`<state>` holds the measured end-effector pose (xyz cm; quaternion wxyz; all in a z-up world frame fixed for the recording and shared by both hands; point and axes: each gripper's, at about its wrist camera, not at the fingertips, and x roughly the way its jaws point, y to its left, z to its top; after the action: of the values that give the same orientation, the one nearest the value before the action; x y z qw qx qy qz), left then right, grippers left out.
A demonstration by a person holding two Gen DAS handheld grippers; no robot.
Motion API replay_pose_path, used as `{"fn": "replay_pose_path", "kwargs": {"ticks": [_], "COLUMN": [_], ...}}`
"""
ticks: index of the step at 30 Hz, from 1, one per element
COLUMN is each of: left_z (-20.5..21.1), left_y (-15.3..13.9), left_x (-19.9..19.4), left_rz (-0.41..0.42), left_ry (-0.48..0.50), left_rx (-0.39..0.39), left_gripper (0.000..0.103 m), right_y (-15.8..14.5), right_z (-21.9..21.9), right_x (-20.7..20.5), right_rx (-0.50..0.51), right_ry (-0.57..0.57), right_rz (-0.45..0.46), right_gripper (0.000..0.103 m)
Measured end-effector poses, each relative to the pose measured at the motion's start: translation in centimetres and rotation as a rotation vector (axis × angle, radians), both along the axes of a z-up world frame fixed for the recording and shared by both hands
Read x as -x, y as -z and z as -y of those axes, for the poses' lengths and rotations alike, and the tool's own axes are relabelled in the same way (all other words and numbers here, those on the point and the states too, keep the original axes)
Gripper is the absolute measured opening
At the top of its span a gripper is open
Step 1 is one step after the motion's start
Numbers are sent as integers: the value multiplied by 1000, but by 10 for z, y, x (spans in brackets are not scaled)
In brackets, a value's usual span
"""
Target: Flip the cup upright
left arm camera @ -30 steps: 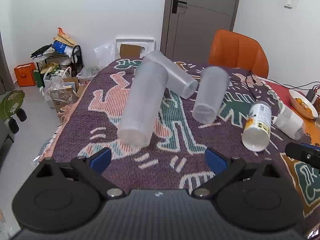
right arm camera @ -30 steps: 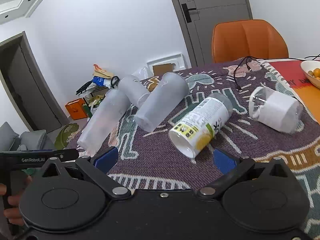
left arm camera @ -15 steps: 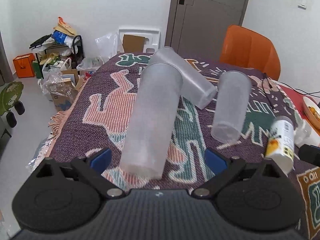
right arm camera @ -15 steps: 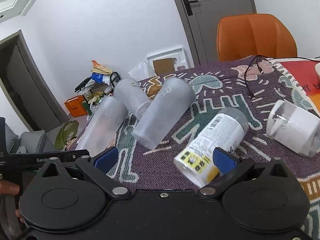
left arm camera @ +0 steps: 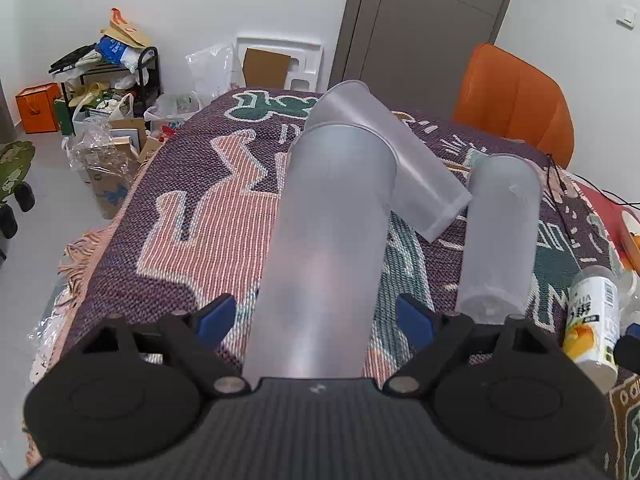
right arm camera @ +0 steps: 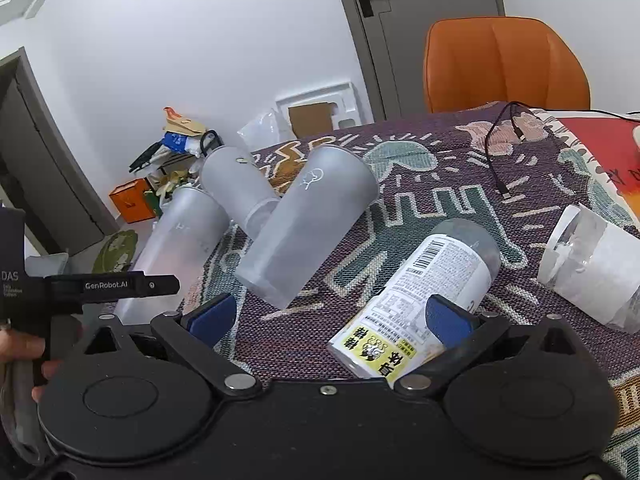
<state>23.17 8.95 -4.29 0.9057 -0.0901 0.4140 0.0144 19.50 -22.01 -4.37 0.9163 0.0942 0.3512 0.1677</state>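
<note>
The frosted cup [left arm camera: 324, 248] lies on its side on the patterned tabletop [left arm camera: 192, 216], its narrow base end sitting between my left gripper [left arm camera: 316, 316] jaws, which stand apart, touching nothing. I judge the flip not yet begun: closing and lifting are left. Two more frosted cups [left arm camera: 500, 232] lie toppled just beyond. My right gripper [right arm camera: 328, 316] is spread open too, hovering near a printed can [right arm camera: 420, 300], also on its side.

Three frosted cups [right arm camera: 308, 224] [right arm camera: 236, 186] [right arm camera: 176, 256], one labelled can [right arm camera: 420, 300], one clear wrapped cup [right arm camera: 592, 264] and one black cable [right arm camera: 500, 148] lie on the patterned bench [right arm camera: 440, 200]; one orange chair [right arm camera: 504, 64] stands behind.
</note>
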Motion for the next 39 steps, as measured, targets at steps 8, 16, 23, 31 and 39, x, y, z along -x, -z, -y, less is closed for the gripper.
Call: {"fn": "replay_pose_path", "kwargs": {"ticks": [8, 16, 23, 31, 39], "left_z": [-2, 11, 25, 48, 74], "left_y": [11, 3, -13, -20, -27], "left_x": [-23, -4, 22, 53, 82], "left_rz": [-44, -28, 0, 4, 24], "left_ry": [10, 44, 82, 123, 180], "left_rx": [17, -10, -2, -8, -7], "left_gripper": [79, 63, 63, 63, 63], "right_y": [0, 8, 13, 17, 23], "right_z": [6, 20, 26, 35, 52], "right_x": [3, 16, 27, 46, 64], "right_rx": [3, -26, -56, -81, -110], "right_ry": [33, 68, 63, 55, 72], "right_rz": [-2, -31, -48, -48, -58], "right_gripper": [103, 103, 103, 103, 103]}}
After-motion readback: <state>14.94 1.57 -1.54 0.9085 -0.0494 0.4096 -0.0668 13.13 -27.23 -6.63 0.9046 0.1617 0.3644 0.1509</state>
